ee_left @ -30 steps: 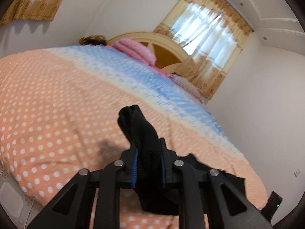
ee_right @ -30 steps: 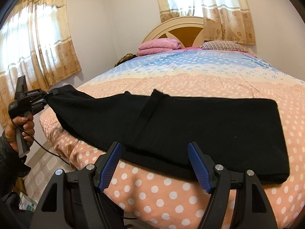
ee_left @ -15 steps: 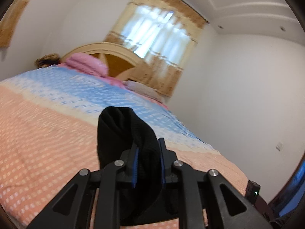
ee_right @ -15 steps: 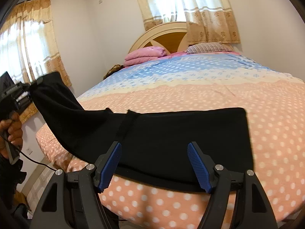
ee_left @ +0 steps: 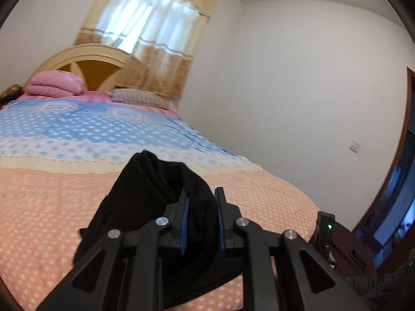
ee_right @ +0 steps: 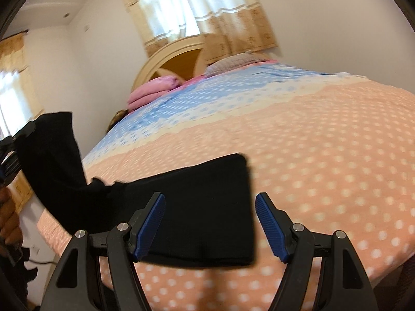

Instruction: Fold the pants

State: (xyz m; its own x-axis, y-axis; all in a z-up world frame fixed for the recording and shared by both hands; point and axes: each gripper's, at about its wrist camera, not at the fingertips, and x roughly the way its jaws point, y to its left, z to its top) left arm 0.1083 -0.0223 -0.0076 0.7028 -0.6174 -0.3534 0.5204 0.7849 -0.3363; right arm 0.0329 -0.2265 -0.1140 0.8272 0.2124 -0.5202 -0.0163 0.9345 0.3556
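Left tongs (ee_left: 199,207) pinching bunched end of black knit pants (ee_right: 197,215), lifted off peach polka-dot bed quilt (ee_right: 324,155), right tongs (ee_right: 210,223) spread wide, gripping nothing

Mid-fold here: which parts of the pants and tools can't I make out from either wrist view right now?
- Left wrist view: the lower pants are hidden behind the left tool.
- Right wrist view: the left tool is cut off by the left edge.
- Right wrist view: the pants' near hem sits behind the open right tool; motion blur softens the edges.
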